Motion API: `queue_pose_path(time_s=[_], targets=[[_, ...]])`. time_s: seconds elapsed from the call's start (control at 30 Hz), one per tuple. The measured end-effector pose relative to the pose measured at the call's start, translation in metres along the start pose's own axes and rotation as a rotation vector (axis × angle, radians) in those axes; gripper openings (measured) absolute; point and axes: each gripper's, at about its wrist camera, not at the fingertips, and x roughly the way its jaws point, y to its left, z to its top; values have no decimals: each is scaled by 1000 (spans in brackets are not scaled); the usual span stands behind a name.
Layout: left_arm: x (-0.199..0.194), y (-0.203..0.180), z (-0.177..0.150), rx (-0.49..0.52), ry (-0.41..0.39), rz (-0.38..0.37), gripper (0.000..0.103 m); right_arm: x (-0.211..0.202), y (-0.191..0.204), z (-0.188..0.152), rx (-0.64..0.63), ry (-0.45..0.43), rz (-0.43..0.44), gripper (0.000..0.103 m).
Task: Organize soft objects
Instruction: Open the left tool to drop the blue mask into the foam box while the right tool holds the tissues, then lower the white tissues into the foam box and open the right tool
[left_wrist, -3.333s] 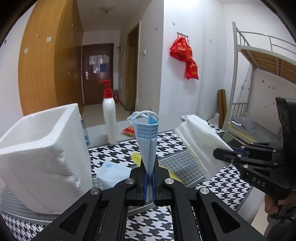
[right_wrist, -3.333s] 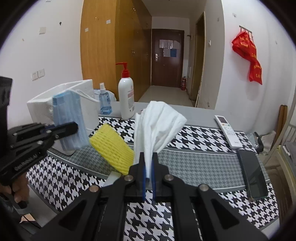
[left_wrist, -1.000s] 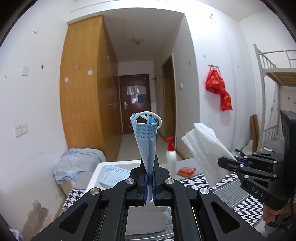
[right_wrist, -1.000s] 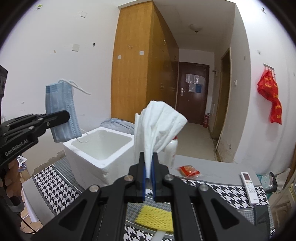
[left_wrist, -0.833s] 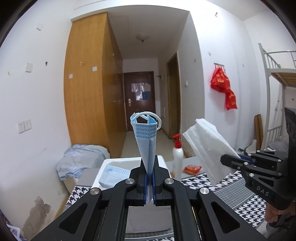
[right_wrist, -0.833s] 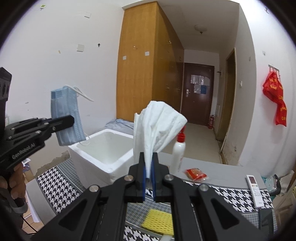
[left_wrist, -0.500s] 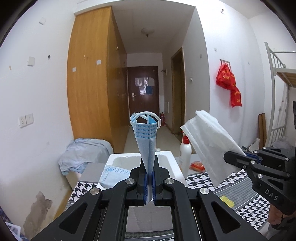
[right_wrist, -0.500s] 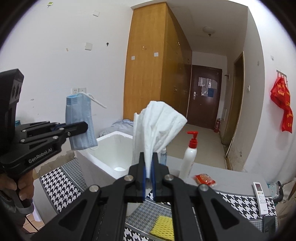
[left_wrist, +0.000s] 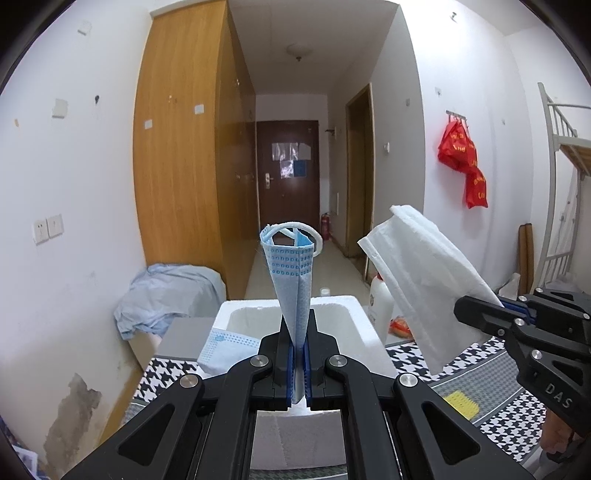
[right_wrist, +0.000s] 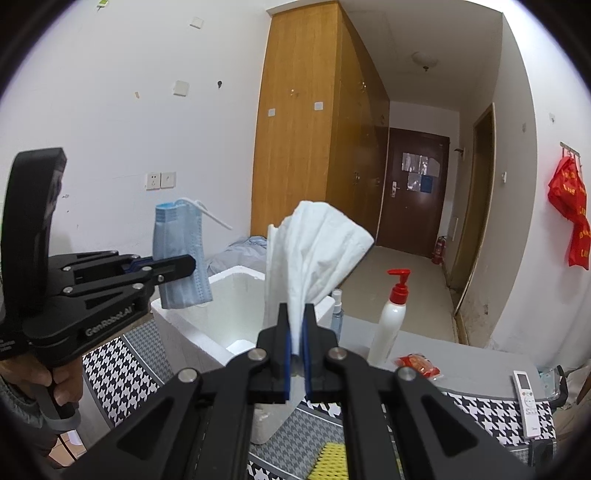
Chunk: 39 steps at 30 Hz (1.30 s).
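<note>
The left tool (left_wrist: 298, 354) is pinching a folded blue face mask (left_wrist: 291, 280) at its lower edge, so the mask stands up ahead of the fingertips with its white ear loop (left_wrist: 295, 230) arching free at the far end. The right tool (right_wrist: 296, 343) is pinching a crumpled white cloth (right_wrist: 314, 251) the same way, most of the cloth fanning out unsupported beyond the pads. The white foam box (left_wrist: 295, 314) sits just ahead of and below the left tool, and ahead and to the left of the right tool, with its open top facing up. A second blue mask (left_wrist: 227, 349) drapes over the box's near left rim, seemingly half in and half out. The main risk, as I judge it, is releasing too early: both items are light and floppy, so if either tool lets go short of the opening, the piece could drift onto the rim or the houndstooth surface (left_wrist: 491, 369) instead of dropping in. The loose ear loop could catch on a fingertip and drag the mask back out. The two tools are close beside each other, so a careless convergence over the opening could make them collide. A yellow sponge (right_wrist: 330, 461) lies on the surface below the right tool, not yet put away.
</note>
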Motion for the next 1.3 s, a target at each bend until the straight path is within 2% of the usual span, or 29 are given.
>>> queue_pose_path(time_s=[0.57,0.67,0.77,0.83,0.93,1.13,1.3], targets=[[40,12,-9,-23,100,-31,4,18,-1,-3,5,43,-30,8],[44,13,-8,-19,108,-37,8,19,-1,-3,4,48,-37,8],[45,14,-9,-21,116,-42,33,19,-1,-2,4,51,-47,8],[43,18,-8,-34,103,-37,62,19,-1,-1,5,51,-51,8],[38,20,-7,-45,82,-27,78,18,0,0,1,51,-58,8],[25,23,-5,-51,40,-15,97,17,4,4,-7,44,-59,8],[12,30,-4,-48,5,16,100,17,9,8,-18,36,-56,8]])
